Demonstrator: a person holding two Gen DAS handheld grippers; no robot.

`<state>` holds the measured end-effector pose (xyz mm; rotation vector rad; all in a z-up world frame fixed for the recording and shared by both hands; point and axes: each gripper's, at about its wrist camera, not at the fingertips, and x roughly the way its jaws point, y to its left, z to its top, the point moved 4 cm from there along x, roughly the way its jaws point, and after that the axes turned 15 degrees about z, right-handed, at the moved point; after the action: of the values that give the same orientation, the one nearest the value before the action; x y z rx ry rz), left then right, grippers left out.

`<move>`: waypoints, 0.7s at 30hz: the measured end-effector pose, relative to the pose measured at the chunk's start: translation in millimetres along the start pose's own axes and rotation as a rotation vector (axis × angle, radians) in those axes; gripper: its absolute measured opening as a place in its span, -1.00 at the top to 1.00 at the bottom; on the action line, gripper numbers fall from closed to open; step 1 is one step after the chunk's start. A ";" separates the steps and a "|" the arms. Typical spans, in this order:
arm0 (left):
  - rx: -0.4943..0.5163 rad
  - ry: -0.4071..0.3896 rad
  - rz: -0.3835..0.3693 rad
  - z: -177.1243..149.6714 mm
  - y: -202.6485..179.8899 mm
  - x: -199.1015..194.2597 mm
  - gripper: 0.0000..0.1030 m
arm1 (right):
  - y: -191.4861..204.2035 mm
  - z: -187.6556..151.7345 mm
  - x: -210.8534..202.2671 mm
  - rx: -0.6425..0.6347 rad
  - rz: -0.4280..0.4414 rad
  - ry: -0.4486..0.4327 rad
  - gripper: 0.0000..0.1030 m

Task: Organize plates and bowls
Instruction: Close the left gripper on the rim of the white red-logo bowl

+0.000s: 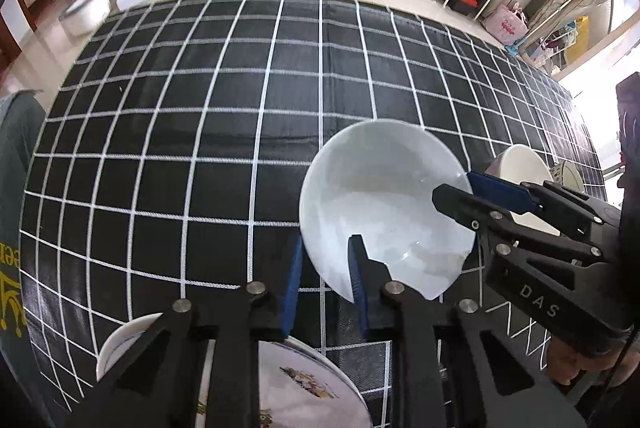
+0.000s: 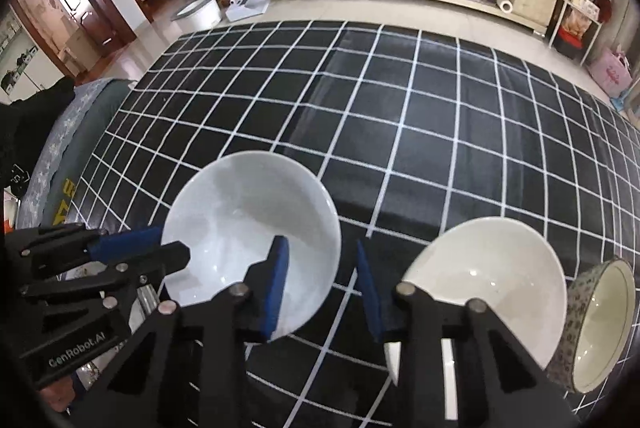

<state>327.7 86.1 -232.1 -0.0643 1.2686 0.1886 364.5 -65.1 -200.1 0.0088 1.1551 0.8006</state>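
Observation:
A plain white bowl [image 1: 384,204] [image 2: 248,228] sits upright on the black grid tablecloth [image 1: 200,108]. Both grippers are at its rim, on opposite sides. My left gripper [image 1: 326,245] [image 2: 174,244] has one blue pad inside the bowl and one outside, pressed against the near-left rim. My right gripper [image 2: 320,242] [image 1: 454,184] straddles the opposite rim; its inner pad lies over the bowl's inside, and black cloth shows between its outer pad and the bowl wall.
A cream bowl [image 2: 480,276] [image 1: 520,164] and a floral-rimmed bowl [image 2: 600,320] lie tilted just right of the white one. A patterned plate [image 1: 312,388] lies near the front edge with a white dish [image 1: 120,340] beside it. A green cushioned seat [image 2: 88,116] stands at the table's left.

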 end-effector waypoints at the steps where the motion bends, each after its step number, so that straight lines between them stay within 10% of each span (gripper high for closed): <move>1: -0.005 0.007 -0.002 -0.2 0.7 2.1 0.68 | -0.6 -0.3 1.7 0.000 -0.005 0.006 0.28; 9: -0.010 0.017 0.006 -1.1 -1.4 8.3 0.77 | -9.7 -4.2 11.2 0.021 -0.036 0.036 0.76; 21: 0.004 -0.008 0.017 -3.2 -6.1 -3.7 0.79 | -2.9 -4.6 3.7 0.030 -0.052 0.013 0.79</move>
<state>324.7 79.2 -229.9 -0.0490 1.2615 0.2006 362.9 -66.9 -206.3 -0.0014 1.1750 0.7376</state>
